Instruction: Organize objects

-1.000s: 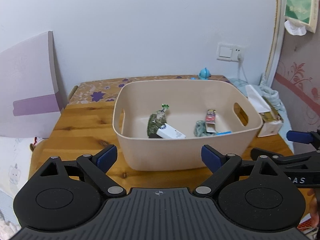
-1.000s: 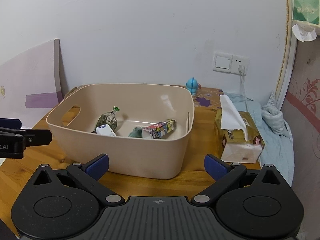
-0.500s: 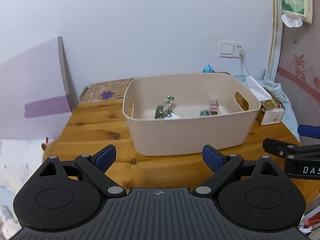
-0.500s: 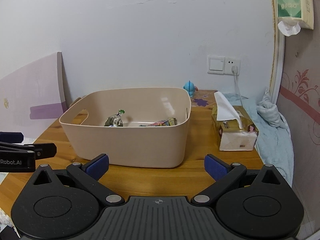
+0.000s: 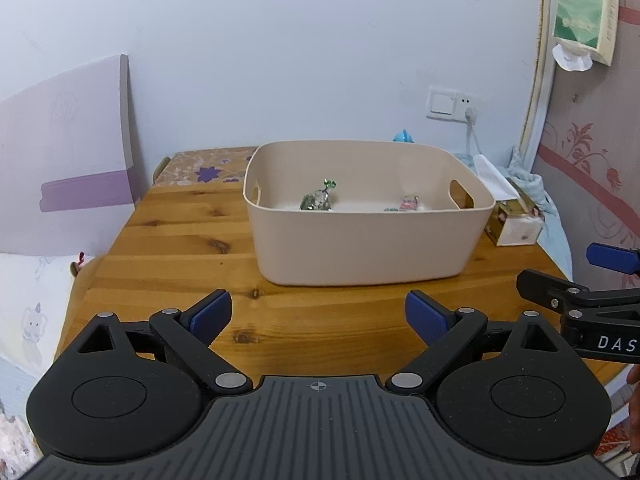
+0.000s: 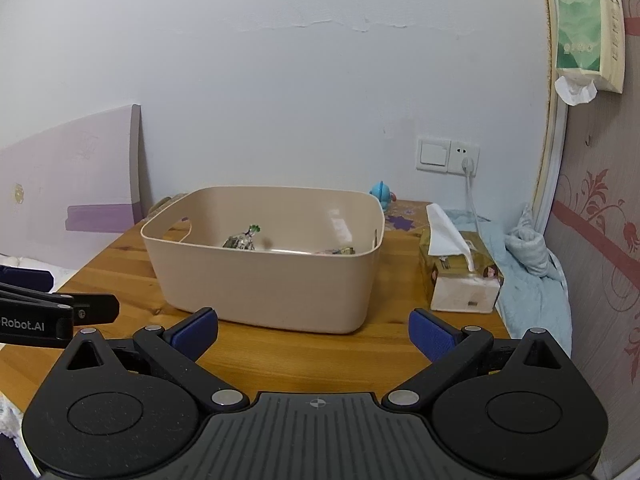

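Note:
A beige plastic bin (image 5: pixel 360 256) (image 6: pixel 272 280) stands on the wooden table (image 5: pixel 180 248) (image 6: pixel 300 356). Inside it lie a silvery green-tied packet (image 5: pixel 317 200) (image 6: pixel 240 241) and a small red carton (image 5: pixel 409 203); its near wall hides the rest. My left gripper (image 5: pixel 318 316) is open and empty, well short of the bin's near wall. My right gripper (image 6: pixel 314 330) is also open and empty, near the table's front edge. Each gripper shows at the side of the other's view: the right gripper (image 5: pixel 576 280), the left gripper (image 6: pixel 56 308).
A tissue box (image 6: pixel 460 276) (image 5: pixel 512 220) sits right of the bin, with blue cloth (image 6: pixel 528 264) beyond it. A small blue toy (image 6: pixel 382 195) stands by the wall under a socket (image 6: pixel 448 156). A purple-and-white board (image 5: pixel 72 160) leans at the left. A tissue pack (image 6: pixel 588 28) hangs upper right.
Both grippers have pulled back from the bin and away from the wall; the bin looks smaller and more of the table shows. Both stay open and empty.

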Available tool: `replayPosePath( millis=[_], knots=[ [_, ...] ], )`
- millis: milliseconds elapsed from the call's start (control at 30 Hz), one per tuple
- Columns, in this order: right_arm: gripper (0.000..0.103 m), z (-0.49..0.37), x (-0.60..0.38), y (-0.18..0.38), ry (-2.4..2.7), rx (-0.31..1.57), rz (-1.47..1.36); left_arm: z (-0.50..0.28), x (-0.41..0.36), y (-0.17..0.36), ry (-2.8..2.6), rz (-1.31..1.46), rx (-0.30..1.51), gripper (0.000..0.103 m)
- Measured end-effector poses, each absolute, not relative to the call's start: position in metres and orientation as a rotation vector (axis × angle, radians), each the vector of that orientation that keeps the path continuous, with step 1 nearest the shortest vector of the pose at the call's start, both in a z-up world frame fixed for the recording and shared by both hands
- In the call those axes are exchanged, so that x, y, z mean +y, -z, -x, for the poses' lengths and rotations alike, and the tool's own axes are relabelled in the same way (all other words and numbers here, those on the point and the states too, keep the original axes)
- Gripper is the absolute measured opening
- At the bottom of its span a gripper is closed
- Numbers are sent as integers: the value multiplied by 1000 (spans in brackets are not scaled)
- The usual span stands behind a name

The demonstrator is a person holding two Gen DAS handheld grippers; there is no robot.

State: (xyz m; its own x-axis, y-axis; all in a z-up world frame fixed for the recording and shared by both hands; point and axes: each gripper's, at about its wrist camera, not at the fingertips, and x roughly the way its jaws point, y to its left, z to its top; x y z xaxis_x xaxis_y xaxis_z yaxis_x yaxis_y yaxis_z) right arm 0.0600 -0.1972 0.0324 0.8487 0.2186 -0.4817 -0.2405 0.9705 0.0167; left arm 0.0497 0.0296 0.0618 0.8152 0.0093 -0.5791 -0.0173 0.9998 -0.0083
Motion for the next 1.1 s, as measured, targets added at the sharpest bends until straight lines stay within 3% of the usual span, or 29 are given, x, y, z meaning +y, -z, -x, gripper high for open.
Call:
replayPosePath(
  millis=[1100],
  knots=[
    [103,-47,-192,-3,-247,609,61,-38,39,-40,1,25,707,96]
  ],
)
